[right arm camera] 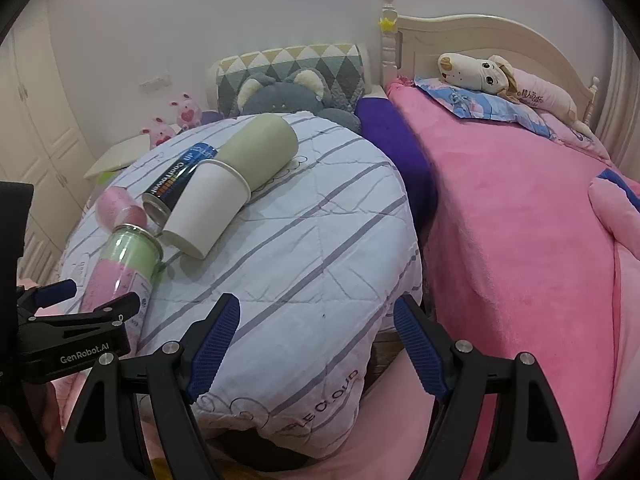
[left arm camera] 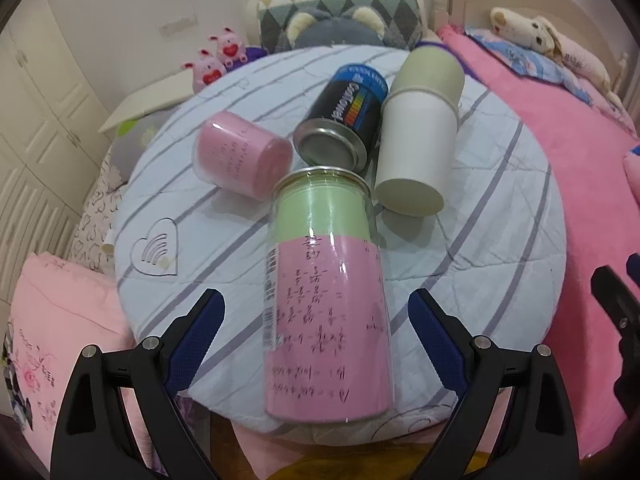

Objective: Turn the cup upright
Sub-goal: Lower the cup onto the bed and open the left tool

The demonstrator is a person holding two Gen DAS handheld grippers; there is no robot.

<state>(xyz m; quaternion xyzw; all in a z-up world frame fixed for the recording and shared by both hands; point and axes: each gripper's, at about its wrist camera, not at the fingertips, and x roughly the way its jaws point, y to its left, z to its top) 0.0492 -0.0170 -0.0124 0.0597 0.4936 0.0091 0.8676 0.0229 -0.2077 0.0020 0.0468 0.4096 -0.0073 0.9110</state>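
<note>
The left gripper sits low in the left wrist frame, its blue-padded fingers spread wide on either side of the clear cup without touching it. That cup lies on its side, running from the frame's centre down toward the bottom edge, lined with pink paper covered in handwriting and a pale green band near its metal rim — the rim points away, toward the upper middle. In the right wrist view the same gripper shows at the lower left, flanking the cup's pink end.

The right gripper hovers at the bottom centre of its own frame, jaws wide and holding nothing, over the near edge of the striped quilt (well apart from the cups).

Crowded just beyond the clear cup's rim are three more fallen things: a small pink cup at the centre left, a black-and-blue can at the upper middle, and a white paper cup pushed into a sage green cup at the upper right. The can nearly touches the clear cup's rim. A pink blanket fills the right side, with a plush dog at the upper right.
</note>
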